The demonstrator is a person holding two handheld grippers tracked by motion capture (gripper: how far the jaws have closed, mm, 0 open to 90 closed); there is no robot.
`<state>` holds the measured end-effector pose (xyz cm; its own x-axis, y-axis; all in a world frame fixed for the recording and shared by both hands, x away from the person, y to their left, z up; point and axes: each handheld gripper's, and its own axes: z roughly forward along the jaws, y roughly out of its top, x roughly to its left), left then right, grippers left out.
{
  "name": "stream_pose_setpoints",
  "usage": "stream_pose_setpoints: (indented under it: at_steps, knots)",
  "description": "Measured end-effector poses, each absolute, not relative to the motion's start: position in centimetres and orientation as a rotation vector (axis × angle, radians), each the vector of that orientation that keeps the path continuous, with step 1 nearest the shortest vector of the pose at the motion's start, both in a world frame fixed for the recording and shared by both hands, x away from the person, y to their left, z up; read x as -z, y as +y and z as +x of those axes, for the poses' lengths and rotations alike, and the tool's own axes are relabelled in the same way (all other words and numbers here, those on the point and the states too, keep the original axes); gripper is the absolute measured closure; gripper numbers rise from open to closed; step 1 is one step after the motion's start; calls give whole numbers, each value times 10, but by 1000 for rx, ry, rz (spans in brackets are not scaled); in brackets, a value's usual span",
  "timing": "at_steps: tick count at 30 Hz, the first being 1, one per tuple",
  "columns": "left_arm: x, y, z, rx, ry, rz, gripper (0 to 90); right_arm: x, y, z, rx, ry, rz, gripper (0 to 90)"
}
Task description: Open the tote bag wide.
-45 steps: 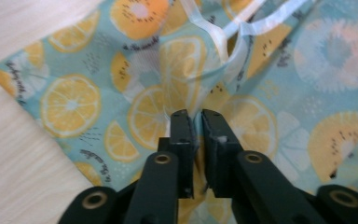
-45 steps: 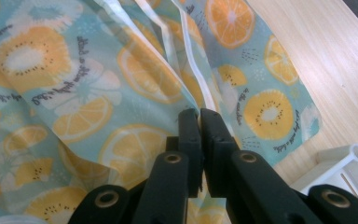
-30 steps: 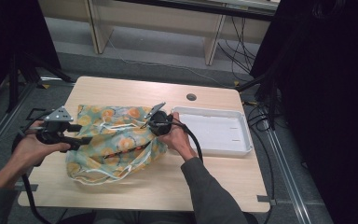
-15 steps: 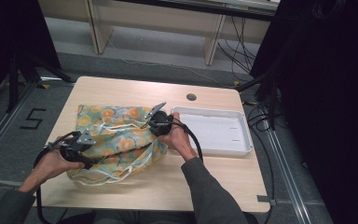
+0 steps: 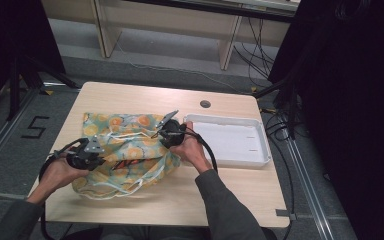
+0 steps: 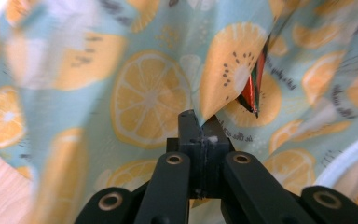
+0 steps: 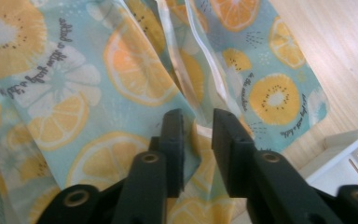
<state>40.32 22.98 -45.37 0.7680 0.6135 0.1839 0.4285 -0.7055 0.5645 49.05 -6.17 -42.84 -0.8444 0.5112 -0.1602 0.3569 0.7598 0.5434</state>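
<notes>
A shallow white tray (image 5: 260, 150) sits on the light wooden tabletop (image 5: 145, 95), close to its right edge and about midway between the far and near edges. A small dark round grommet (image 5: 205, 104) is set into the tabletop near the far edge, just beyond the tray's far left corner. On the grey floor (image 5: 10, 150) left of the tabletop, black tape forms a "5" (image 5: 35, 127). Black cables (image 5: 275, 115) lie on the floor off the tabletop's far right corner.
</notes>
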Motion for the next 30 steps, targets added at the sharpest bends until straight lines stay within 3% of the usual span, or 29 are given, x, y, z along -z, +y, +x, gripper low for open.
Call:
stream_pose_setpoints:
  at_steps: [2, 6, 11, 15, 21, 24, 25, 27, 28, 29, 30]
  knots:
    - [445, 235, 402, -456, 790, 2434, 898, 425, -64, 487, -747, 2647, 686, 655]
    - [435, 239, 402, -468, 812, 2374, 898, 408, -71, 476, -831, 2611, 664, 607]
    - [419, 247, 406, -455, 839, 2313, 898, 378, -67, 430, -1032, 2655, 535, 538]
    - [416, 248, 407, -453, 831, 2311, 898, 385, -55, 413, -991, 2700, 435, 507]
    - [414, 251, 406, -433, 825, 2299, 898, 431, -37, 414, -717, 2705, 398, 442]
    - [415, 252, 406, -423, 832, 2292, 898, 445, -40, 426, -645, 2694, 417, 480]
    - [415, 252, 406, -424, 825, 2298, 898, 447, -40, 429, -623, 2689, 440, 532]
    - [416, 251, 405, -407, 844, 2289, 898, 449, -43, 434, -610, 2686, 359, 719]
    - [416, 251, 405, -407, 844, 2289, 898, 449, -43, 434, -610, 2686, 359, 719]
    - [416, 253, 404, -405, 818, 2303, 897, 449, -47, 437, -598, 2693, 340, 860]
    - [417, 254, 403, -400, 823, 2302, 897, 448, -50, 439, -605, 2687, 317, 886]
